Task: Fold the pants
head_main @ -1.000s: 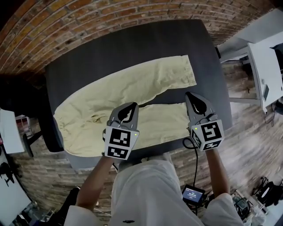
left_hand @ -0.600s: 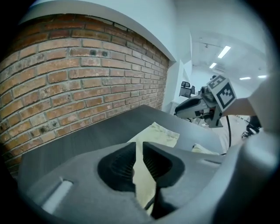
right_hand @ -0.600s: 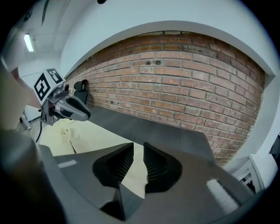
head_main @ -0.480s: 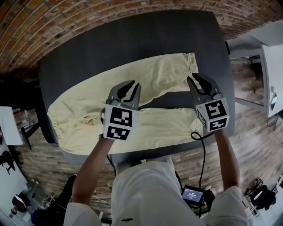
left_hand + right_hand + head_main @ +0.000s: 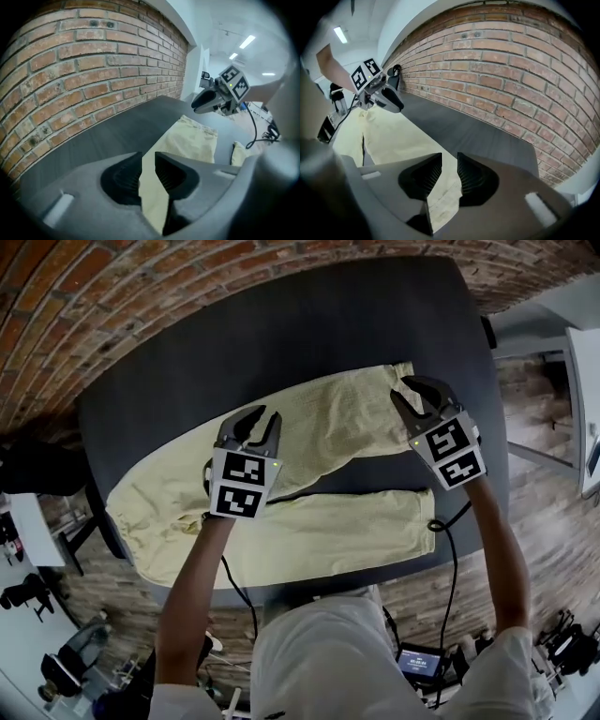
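Pale yellow pants [image 5: 319, 423] lie flat on the dark grey table [image 5: 281, 324], waist at the left, the two legs spread in a V toward the right. My left gripper [image 5: 253, 420] hovers over the upper edge of the far leg near its middle; its jaws are opening with only cloth [image 5: 192, 140] seen below the gap. My right gripper [image 5: 418, 392] hangs over the cuff of the far leg, its jaws opening too and gripping nothing. In the right gripper view the cuff [image 5: 440, 197] lies under the jaws. The near leg [image 5: 328, 532] lies untouched.
A brick wall [image 5: 141, 277] runs behind the table. A white desk [image 5: 589, 381] stands at the right. On the wooden floor near my feet sits a small device [image 5: 417, 662] with a cable to the right gripper.
Both grippers have moved away from me across the table, from above the near leg to the far leg, and sunk lower. Their jaws have parted.
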Available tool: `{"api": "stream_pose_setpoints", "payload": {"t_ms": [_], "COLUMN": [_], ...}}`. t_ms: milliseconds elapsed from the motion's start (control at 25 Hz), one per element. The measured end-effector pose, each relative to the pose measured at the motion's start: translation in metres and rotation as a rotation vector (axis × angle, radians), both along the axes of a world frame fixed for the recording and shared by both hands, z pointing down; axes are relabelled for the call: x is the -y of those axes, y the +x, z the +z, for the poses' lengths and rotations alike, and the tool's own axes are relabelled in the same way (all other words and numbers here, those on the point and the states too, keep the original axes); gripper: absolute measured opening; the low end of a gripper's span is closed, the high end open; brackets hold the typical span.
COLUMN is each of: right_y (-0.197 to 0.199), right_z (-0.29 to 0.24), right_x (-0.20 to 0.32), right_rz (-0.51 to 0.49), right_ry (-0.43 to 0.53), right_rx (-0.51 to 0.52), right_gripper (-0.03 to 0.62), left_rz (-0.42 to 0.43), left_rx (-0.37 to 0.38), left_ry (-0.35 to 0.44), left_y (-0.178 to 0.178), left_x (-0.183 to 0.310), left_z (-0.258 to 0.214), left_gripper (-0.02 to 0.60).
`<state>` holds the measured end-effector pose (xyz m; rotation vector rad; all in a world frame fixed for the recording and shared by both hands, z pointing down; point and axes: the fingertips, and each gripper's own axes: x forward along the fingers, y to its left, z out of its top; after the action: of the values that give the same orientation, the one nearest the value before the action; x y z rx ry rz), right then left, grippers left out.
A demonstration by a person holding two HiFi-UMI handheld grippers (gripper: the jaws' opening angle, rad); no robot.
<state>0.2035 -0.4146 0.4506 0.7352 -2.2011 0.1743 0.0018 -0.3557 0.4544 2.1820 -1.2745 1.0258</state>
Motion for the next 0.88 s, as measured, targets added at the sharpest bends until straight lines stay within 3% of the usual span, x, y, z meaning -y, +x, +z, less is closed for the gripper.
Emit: {"api": "stream_pose_setpoints", "payload": {"t_ms": [160,480,720,880], "right_y": [-0.007,-0.027,-0.029,-0.025], "right_z": [0.021,0.057,0.084,0.09], "right_x": [0.013,0.03,0.031,0.029], "right_rz": [-0.118,-0.266,-0.315,-0.299], "right_ry": [-0.024,-0.058,-0.098,-0.137], "right_rx": [-0.065,-0.173,-0.257,-0.259], "right_gripper": [0.095,0.101,0.129,0.116], "left_rz": [0.065,0.174,0.188,0.186], "left_rx": [0.08,0.143,0.205,0.194], "left_ry": [-0.027,-0.08,-0.13,-0.139], "left_y": [-0.009,-0.006,-0.017,-0.016], "left_x": [0.011,0.021,0.02,0.017], "left_z": [0.024,0.061,0.087,0.091], "left_gripper": [0.099,0.106,0.106,0.09]}}
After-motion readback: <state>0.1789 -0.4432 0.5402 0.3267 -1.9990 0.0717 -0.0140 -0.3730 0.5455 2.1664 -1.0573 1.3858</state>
